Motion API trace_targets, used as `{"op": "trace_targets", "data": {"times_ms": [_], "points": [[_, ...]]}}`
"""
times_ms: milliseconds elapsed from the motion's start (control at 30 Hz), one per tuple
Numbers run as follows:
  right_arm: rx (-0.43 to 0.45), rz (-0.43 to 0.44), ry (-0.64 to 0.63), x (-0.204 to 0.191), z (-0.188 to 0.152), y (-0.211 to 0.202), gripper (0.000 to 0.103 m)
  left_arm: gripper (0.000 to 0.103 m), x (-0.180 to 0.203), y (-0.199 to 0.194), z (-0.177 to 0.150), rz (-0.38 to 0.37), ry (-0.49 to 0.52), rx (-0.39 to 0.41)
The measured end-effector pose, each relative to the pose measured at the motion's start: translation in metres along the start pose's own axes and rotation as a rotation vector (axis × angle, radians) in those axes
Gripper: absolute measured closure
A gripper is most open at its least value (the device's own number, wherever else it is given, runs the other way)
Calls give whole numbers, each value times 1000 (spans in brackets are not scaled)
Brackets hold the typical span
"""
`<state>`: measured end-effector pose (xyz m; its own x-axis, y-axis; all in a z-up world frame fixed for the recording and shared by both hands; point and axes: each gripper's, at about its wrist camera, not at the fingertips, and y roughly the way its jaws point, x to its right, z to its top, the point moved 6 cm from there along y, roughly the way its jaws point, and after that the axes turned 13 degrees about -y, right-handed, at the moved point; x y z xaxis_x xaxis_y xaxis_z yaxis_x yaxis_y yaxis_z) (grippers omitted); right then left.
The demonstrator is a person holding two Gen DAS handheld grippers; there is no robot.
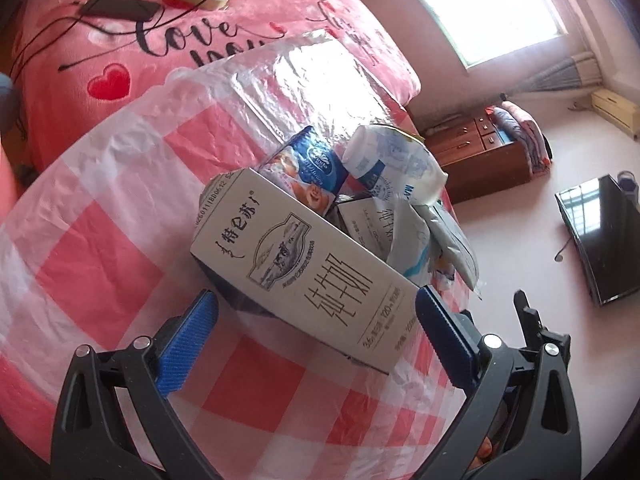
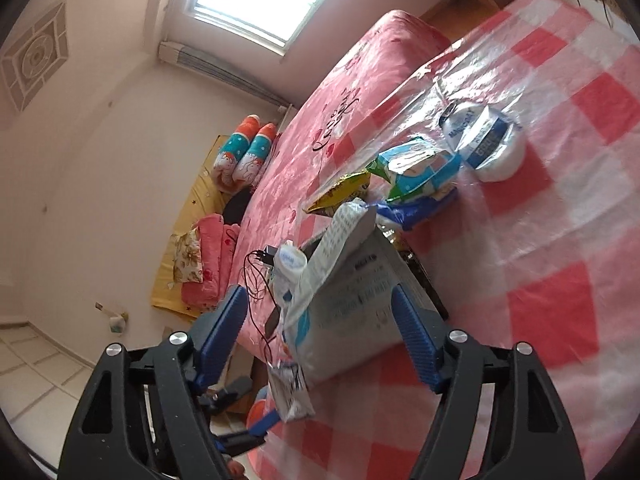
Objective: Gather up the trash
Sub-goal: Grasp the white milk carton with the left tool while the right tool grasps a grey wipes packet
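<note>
left gripper [image 1: 316, 312] open around white milk carton [image 1: 304, 264], pads apart from its sides. right gripper [image 2: 318, 322] open, crumpled white pouch [image 2: 344, 304] between pads, not pinched. trash heaped on red-and-white checked cloth [image 1: 100, 240]; snack bags [image 2: 408, 176], yogurt cup [image 2: 488, 140] farther off.
</note>
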<state>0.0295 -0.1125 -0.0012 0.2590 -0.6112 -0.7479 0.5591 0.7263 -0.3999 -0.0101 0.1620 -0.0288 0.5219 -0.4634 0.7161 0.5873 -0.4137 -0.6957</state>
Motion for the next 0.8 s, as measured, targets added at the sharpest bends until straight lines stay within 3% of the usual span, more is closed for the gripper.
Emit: {"op": "trace_targets", "data": {"times_ms": [300,367,500,600,700,800], "points": [[-1,9,45,13,18,32,34,4,5,13,9,2,-50,0],[-12,-4,44,16,19,40,38,4,6,15,13,5,-58,5],[-35,-11,47,19,14,53,61,4,7,19,22,22,-59,6],[-47,4,57,21,7,55,70,4,4,22,28,29,-86,-10],[-39,-13,33,18,-1,48,73,4,3,25,32,30,-102,-26],[-46,-9,23,15,-11,41,74,6,6,29,31,42,-53,-36]]}}
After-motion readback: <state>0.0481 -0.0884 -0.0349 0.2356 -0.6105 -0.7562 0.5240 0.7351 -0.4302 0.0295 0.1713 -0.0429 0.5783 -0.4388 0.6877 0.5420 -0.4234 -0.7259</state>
